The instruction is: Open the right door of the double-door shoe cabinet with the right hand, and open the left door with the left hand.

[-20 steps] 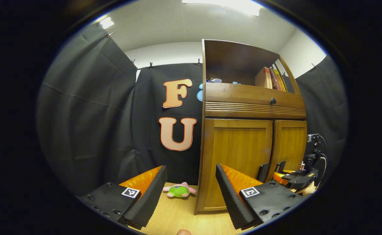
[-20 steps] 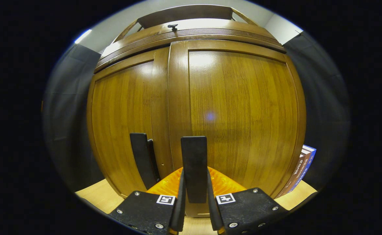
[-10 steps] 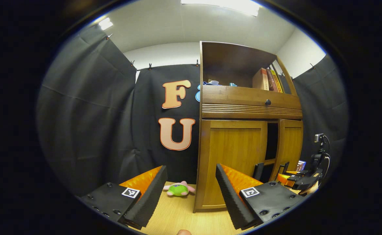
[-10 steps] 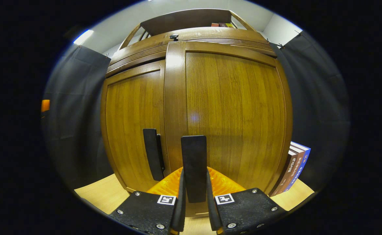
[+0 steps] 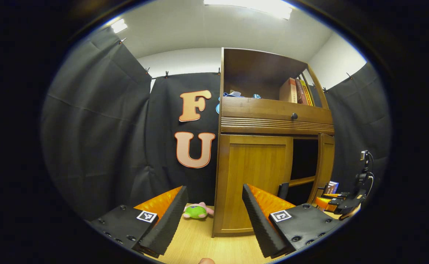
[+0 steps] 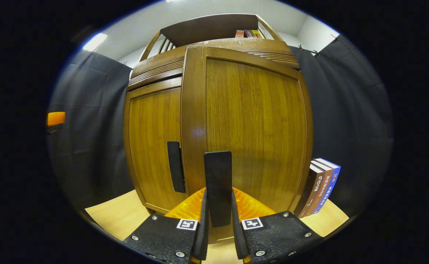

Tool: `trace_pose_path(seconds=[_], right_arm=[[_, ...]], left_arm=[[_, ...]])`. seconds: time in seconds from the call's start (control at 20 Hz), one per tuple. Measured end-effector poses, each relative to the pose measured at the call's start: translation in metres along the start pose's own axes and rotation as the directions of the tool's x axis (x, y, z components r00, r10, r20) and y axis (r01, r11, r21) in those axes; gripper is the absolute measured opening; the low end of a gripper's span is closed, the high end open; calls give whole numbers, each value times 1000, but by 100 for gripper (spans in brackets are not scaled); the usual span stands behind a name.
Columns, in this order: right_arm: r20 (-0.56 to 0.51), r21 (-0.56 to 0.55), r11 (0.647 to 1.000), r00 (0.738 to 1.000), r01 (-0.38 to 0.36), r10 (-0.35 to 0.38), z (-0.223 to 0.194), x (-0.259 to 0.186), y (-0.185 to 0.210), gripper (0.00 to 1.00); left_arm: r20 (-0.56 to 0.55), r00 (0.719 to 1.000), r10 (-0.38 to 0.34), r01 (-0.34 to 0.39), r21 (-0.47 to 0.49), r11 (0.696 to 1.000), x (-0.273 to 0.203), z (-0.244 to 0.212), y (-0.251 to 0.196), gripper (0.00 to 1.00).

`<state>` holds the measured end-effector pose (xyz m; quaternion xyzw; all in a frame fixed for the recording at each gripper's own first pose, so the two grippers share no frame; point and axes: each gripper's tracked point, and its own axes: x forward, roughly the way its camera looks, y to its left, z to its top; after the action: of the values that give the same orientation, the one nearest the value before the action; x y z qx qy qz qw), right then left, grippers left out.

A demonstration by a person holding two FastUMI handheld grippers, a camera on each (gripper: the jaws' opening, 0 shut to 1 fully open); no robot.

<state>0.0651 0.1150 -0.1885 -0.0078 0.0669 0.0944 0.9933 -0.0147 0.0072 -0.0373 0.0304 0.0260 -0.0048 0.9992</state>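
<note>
Right door point(image 6: 251, 124): swung further open than half a second ago; right gripper point(image 6: 218, 205) fingers clamp its black handle point(image 6: 218, 187). Left door point(image 5: 253, 183): closed; left gripper point(image 5: 214, 216) fingers wide, empty.

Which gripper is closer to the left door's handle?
Right. The right gripper grips the right door's handle, beside the left door's handle. The left gripper sits back, open.

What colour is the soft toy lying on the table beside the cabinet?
The soft toy is green with pink parts; it shows best in the left gripper view.
</note>
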Motion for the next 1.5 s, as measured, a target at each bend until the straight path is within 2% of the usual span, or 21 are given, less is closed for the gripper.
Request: trace_pose_path(seconds=[0.05,0.1,0.3,0.65,0.7,0.75,0.85,0.9,0.95,1.0,1.05,1.15,1.2,1.25,1.45,1.5], right_arm=[[3,-1,1000,1000,1,-1,0,-6,-2,29],[3,-1,1000,1000,2,-2,1,-11,-4,29],[10,-7,1000,1000,15,-15,3,-32,-14,29],[9,0,999,999,37,-37,6,-65,-37,27],[9,3,999,999,41,-41,6,-67,-41,16],[8,2,999,999,46,-46,6,-71,-44,26],[7,7,998,998,58,-58,8,-79,-52,24],[5,9,998,998,65,-65,7,-83,-56,34],[6,14,997,997,76,-76,8,-88,-62,22],[7,13,996,996,87,-87,8,-93,-67,31],[8,8,995,995,98,-98,8,-97,-73,18],[4,10,993,993,118,-118,9,-105,-83,16],[2,13,992,992,126,-126,8,-109,-88,25],[1,14,991,991,132,-133,9,-112,-92,13],[3,13,988,989,151,-151,10,-120,-107,11],[3,13,988,988,154,-154,10,-122,-111,11]], left_arm=[[-1,1000,-3,3,1,1000,-1,0,-1,94],[-5,1000,-7,7,1,1000,-2,0,-3,99],[-10,1000,-30,29,-8,1000,-5,-1,-13,95],[1,999,-50,50,-3,999,-11,5,-29,94],[0,999,-54,54,-1,999,-12,5,-32,94],[-2,998,-59,59,1,998,-12,5,-35,94],[-6,998,-66,66,6,998,-14,4,-40,94],[-6,998,-69,69,6,998,-16,5,-43,94],[-6,997,-72,72,5,997,-18,5,-46,94],[-5,997,-76,76,4,997,-20,6,-49,94],[-3,997,-80,80,3,997,-21,6,-52,95],[2,996,-87,87,8,996,-24,8,-59,94],[3,996,-91,91,11,996,-24,8,-61,94],[2,995,-95,95,12,995,-26,6,-65,99],[-17,993,-114,114,2,994,-27,0,-77,99],[-19,993,-115,115,4,993,-27,0,-79,94]])
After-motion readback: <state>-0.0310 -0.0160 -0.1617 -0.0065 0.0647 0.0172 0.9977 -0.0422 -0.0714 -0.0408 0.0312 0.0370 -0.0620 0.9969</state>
